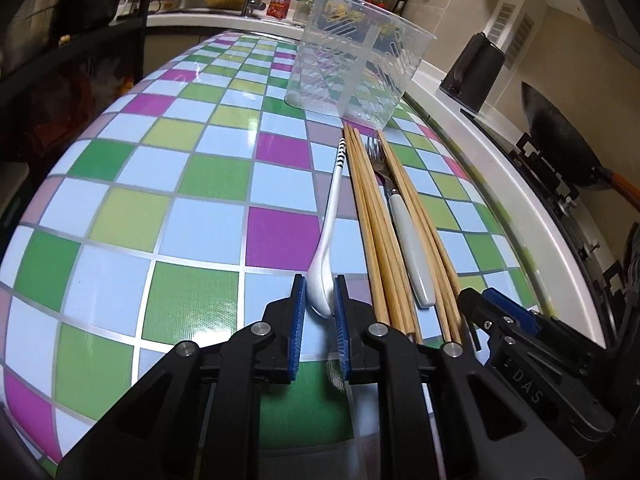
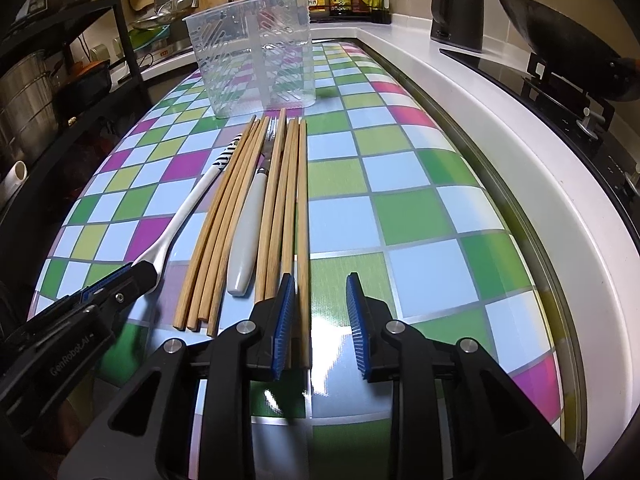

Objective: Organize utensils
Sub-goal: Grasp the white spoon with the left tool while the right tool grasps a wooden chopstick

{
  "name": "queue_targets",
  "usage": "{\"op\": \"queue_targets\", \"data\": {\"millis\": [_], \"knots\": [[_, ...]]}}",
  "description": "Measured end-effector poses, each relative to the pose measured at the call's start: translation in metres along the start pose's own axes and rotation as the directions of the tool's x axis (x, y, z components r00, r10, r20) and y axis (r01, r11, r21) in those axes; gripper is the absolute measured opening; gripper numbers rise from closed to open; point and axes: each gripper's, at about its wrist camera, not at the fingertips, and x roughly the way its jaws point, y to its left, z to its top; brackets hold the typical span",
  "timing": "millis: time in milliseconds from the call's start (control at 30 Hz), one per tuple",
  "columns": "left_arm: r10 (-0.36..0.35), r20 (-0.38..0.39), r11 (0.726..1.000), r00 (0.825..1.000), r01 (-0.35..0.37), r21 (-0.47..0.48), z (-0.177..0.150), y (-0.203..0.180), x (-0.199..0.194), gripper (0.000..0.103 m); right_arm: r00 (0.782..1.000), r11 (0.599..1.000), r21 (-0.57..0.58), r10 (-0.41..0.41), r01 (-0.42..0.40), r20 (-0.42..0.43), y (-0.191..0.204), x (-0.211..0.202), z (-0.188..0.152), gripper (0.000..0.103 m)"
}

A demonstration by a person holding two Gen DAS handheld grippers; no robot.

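On a checkered kitchen table (image 1: 132,208), the left gripper (image 1: 320,296) pinches the white ceramic spoon's (image 1: 330,216) bowl; the right gripper (image 2: 320,312) gapes over wooden chopsticks (image 2: 280,200). The glazed bowl may slip, short of the clear plastic holder (image 1: 352,68).

Both views are evenly and brightly lit from overhead, with white glare patches on the glossy checkered tablecloth (image 2: 344,216) just ahead of and beneath each claw's fingers. Fisheye distortion bows the table edge and darkens the corners. Focus stays sharp near the fingers, while shelves far to the side sit dim and soft.
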Motion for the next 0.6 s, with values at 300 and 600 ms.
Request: {"op": "queue_targets", "data": {"millis": [300, 600], "knots": [[0.074, 0.032, 0.996, 0.997, -0.075, 0.040, -0.002, 0.005, -0.010, 0.011, 1.000, 1.000, 0.005, -0.015, 0.015, -0.015, 0.000, 0.002, -0.002, 0.023], [0.095, 0.072, 0.989, 0.993, -0.102, 0.102, -0.010, 0.027, -0.026, 0.010, 0.997, 0.998, 0.009, -0.064, 0.064, 0.045, 0.001, 0.000, -0.011, 0.014]]}}
